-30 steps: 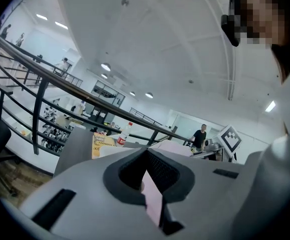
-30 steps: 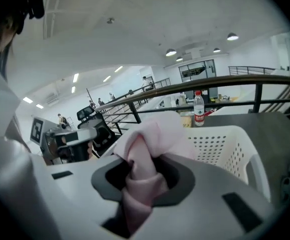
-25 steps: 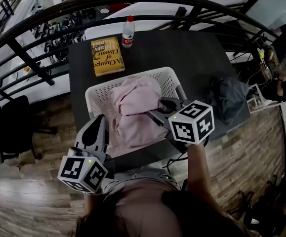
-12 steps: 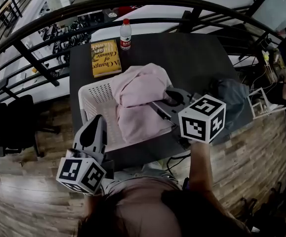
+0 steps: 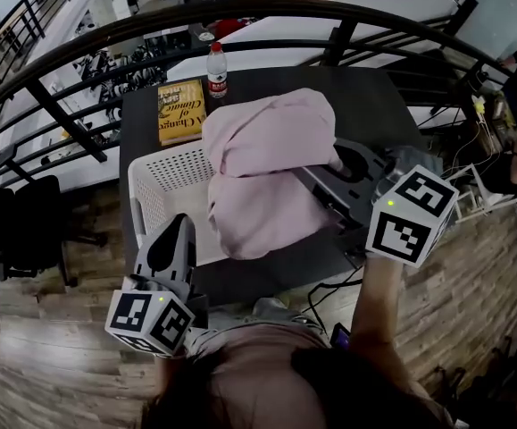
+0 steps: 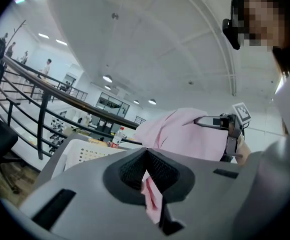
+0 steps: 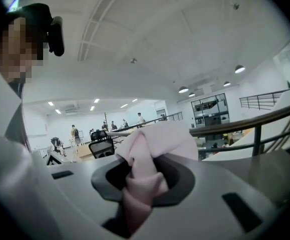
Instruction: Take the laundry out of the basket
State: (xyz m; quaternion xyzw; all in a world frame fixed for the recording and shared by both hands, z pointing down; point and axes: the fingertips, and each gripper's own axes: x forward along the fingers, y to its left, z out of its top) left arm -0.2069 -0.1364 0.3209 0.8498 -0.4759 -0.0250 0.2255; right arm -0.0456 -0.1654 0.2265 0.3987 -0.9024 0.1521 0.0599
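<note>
**Pink garment held up over the basket by the right tongs**

Pink cloth shows in both pairs of tongs. Nearest the person, the left tongs (image 5: 179, 228) hang low by the near edge of the bench (image 5: 379, 96). The head view shows their tip apart from the big garment but not what is in them. Only the left gripper view shows that: the jaws are closed together on a thin pink strip (image 6: 152, 198). No view shows whether that strip belongs to the big garment.

Further out, the right tongs (image 5: 337, 163) are clamped on a bunched fold of the pink garment (image 5: 267, 172), and the right gripper view shows the cloth squeezed between nearly closed jaws. The garment hangs from that grip over the right part of the white basket (image 5: 162, 184). In the left gripper view it stands well above the basket's rim. Whether its lower edge touches the basket I cannot tell.

The basket sits on the dark bench. Beyond it, only the head view shows a yellow book (image 5: 179, 110) lying flat. A clear bottle (image 5: 216, 70) with a red cap stands upright just beside the book. A dark cloth (image 5: 421, 157) lies at the right of the bench, partly behind the right tongs. A black railing (image 5: 79, 43) curves past the far edge. The right gripper view shows none of the bench, only a bright hall with distant people.
</note>
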